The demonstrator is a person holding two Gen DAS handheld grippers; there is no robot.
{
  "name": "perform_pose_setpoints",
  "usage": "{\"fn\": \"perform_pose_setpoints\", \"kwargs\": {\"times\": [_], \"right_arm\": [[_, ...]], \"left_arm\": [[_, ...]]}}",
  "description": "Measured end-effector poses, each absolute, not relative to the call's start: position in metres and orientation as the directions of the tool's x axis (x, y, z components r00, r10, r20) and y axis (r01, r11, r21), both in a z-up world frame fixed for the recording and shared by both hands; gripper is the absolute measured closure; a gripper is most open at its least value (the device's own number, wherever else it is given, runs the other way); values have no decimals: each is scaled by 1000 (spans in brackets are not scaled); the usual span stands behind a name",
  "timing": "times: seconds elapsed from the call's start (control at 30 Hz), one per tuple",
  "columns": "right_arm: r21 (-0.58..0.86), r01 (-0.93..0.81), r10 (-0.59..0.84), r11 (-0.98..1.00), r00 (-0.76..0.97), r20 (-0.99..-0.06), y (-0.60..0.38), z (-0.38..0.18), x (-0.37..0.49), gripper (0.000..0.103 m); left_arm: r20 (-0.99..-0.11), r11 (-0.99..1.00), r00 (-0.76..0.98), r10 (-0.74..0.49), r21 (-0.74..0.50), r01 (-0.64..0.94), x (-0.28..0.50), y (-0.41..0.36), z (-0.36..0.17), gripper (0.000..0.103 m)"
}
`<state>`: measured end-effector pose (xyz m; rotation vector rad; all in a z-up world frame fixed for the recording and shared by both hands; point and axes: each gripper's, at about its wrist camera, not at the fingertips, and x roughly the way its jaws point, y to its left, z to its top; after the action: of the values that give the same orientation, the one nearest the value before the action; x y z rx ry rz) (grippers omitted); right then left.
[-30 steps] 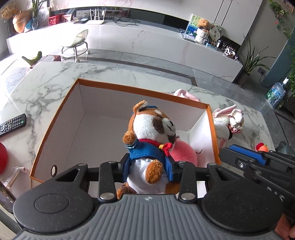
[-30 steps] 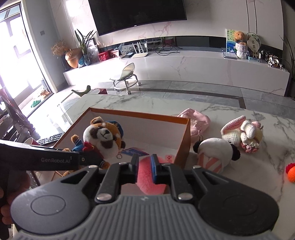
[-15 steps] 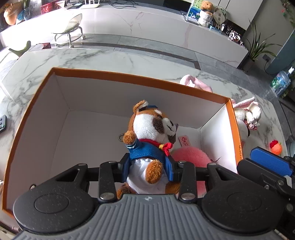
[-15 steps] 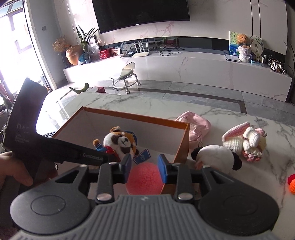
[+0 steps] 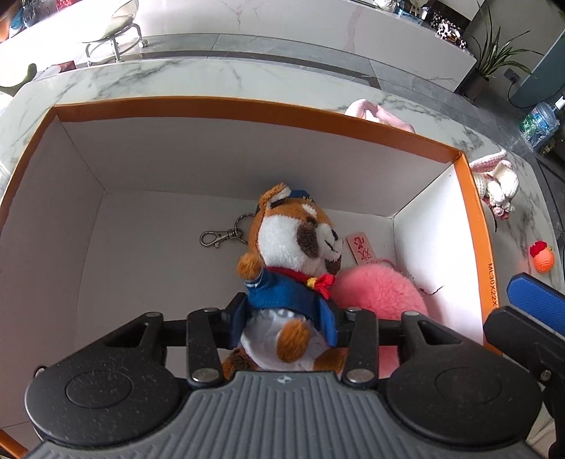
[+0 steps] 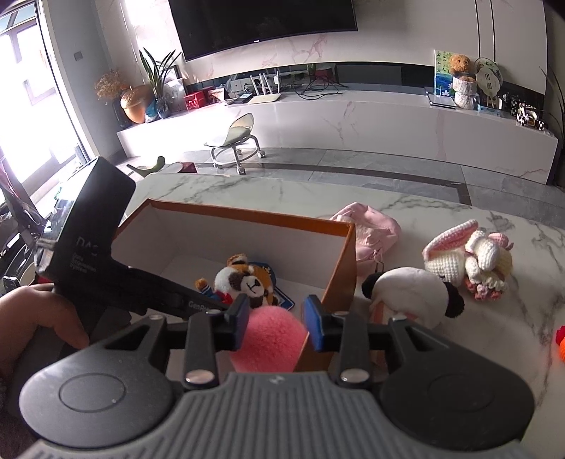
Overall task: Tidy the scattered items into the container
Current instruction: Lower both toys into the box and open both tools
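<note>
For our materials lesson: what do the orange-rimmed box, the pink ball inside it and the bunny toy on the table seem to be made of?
Orange-rimmed box: apparently cardboard, matte white inside, with straight folded corners.
Pink ball: seemingly fluffy synthetic fur, its outline soft and hairy.
Bunny toy: crocheted yarn, with visible stitch loops.
Table: glossy, grey-veined, marble-like surface; possibly imitation.

Beyond the white marble table (image 6: pixel 416 208), a grey tiled floor with a small clear-seated wheeled stool (image 6: pixel 236 139). Along the far wall, a long white marble console (image 6: pixel 353 116) under a large dark television screen (image 6: pixel 261 24). On the console, a brown teddy bear (image 6: pixel 461 67) at right, a copper-coloured round vase (image 6: pixel 133 103) at left.
</note>
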<state>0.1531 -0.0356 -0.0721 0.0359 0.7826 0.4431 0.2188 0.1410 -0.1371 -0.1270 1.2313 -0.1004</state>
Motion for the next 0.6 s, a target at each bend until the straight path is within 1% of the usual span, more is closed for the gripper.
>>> {"fn": "perform_pose_setpoints", "kwargs": {"times": [0.13, 0.17, 0.2, 0.43, 0.6], "right_arm": [[193, -366, 394, 910, 624, -675, -37, -72, 150, 64], [191, -366, 392, 911, 625, -674, -38, -71, 150, 64], [189, -364, 390, 912, 627, -674, -38, -71, 149, 64], [181, -372, 390, 910, 628, -674, -37, -66, 143, 63], [179, -364, 384, 914, 637, -668, -39, -60, 135, 63]], "left_arm": [[-929, 987, 339, -146, -160, -15, 218, 144, -133, 28], [-927, 986, 344, -150, -167, -22, 217, 145, -131, 23], [-924, 984, 348, -156, -176, -28, 217, 147, -129, 20], [-909, 980, 386, -158, -192, -52, 206, 155, -109, 20], [-874, 976, 459, -162, -209, -54, 187, 156, -81, 20]]}}
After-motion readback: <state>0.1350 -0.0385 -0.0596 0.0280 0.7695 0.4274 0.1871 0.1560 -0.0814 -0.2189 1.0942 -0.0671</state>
